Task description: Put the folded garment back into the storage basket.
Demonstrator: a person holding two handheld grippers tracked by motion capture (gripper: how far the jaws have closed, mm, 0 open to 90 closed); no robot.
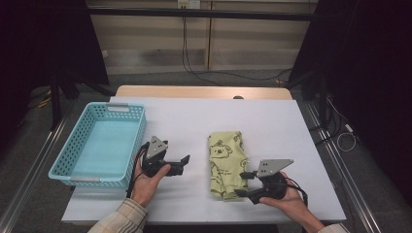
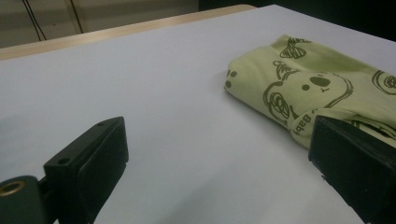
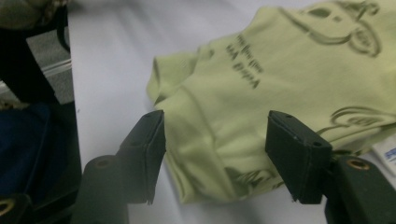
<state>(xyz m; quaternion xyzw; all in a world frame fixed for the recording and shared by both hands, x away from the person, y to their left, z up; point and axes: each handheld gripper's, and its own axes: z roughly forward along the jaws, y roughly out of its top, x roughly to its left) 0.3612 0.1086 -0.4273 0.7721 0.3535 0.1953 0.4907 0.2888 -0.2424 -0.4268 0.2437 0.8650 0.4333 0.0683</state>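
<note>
A folded light-green garment (image 1: 226,162) printed with bear drawings lies on the white table (image 1: 184,121), right of centre. My right gripper (image 1: 242,184) sits at its near right corner, pointing left. In the right gripper view its jaws (image 3: 217,121) stand apart on either side of the garment's (image 3: 280,70) folded edge, and the pads are not pressing on the cloth. My left gripper (image 1: 183,164) rests in a hand left of the garment, pointing toward it. It is open (image 2: 217,135) with bare table between the jaws, and the garment (image 2: 317,79) lies ahead to the right.
A turquoise perforated basket (image 1: 138,141) with nothing in it stands at the table's left side. Bare white surface stretches behind the garment and between the two grippers. Dark floor, cables and stands surround the table.
</note>
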